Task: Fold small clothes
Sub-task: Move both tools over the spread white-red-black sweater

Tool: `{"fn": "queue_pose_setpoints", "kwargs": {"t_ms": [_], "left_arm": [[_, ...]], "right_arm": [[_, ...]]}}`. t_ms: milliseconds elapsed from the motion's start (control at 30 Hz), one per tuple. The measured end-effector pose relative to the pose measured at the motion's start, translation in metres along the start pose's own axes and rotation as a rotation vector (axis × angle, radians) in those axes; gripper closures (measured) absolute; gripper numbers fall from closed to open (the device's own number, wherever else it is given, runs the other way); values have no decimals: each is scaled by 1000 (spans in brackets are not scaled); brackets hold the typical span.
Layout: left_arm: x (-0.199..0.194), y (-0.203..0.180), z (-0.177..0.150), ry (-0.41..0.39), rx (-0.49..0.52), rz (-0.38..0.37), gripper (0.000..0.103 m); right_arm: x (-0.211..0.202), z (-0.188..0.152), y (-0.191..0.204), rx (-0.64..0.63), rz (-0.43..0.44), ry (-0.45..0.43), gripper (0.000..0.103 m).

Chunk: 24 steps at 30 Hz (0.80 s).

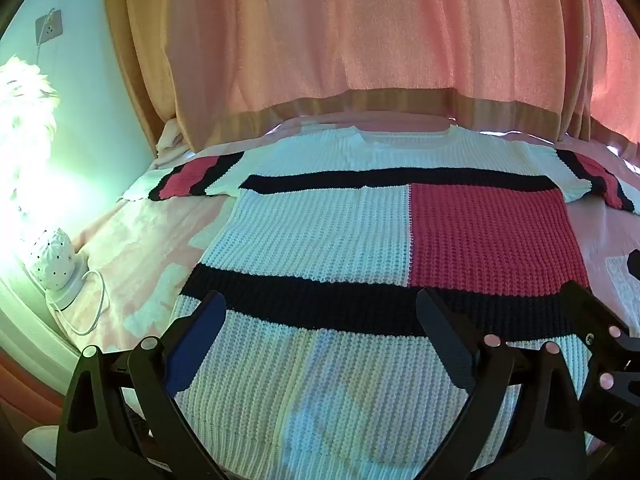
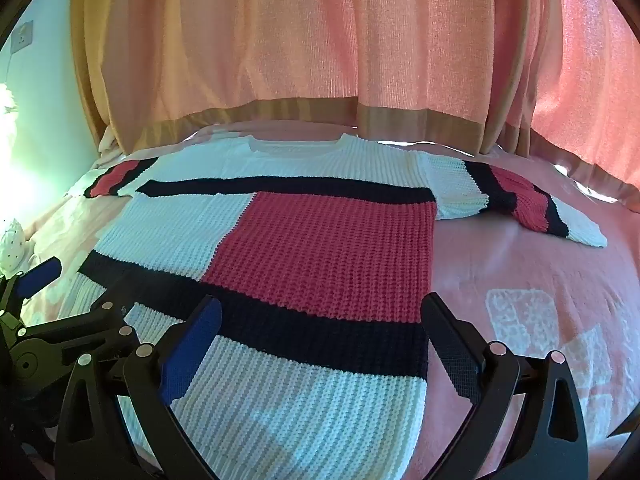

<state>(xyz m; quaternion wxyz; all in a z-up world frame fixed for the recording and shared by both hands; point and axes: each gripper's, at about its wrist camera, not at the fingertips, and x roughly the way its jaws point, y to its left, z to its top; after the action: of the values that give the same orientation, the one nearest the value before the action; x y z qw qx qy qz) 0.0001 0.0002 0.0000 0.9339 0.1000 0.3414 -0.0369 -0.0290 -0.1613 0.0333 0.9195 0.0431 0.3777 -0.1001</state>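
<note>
A knitted sweater (image 1: 328,232) with white, red and black blocks lies flat and face up on a pink bed, both sleeves spread out. It also shows in the right wrist view (image 2: 320,248). My left gripper (image 1: 320,312) is open above the sweater's lower left hem area, holding nothing. My right gripper (image 2: 320,316) is open above the lower right hem, near the sweater's right edge, holding nothing. The left gripper (image 2: 60,320) shows at the left of the right wrist view. The right gripper's edge (image 1: 600,328) shows at the right of the left wrist view.
Pink curtains (image 1: 360,40) hang behind the bed. A white dotted lamp (image 1: 54,258) with a cable sits at the bed's left side by the wall. The pink bedspread (image 2: 540,280) extends to the right of the sweater.
</note>
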Motion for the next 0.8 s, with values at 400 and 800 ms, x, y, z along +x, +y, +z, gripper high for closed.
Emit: {"fn": "queue_pose_setpoints", "kwargs": {"t_ms": [400, 800], "left_arm": [[0, -1, 0, -7, 14, 11, 9], [1, -3, -2, -6, 13, 11, 9]], "right_arm": [[0, -1, 2, 2, 3, -3, 5], [1, -1, 1, 5, 6, -5, 5]]}}
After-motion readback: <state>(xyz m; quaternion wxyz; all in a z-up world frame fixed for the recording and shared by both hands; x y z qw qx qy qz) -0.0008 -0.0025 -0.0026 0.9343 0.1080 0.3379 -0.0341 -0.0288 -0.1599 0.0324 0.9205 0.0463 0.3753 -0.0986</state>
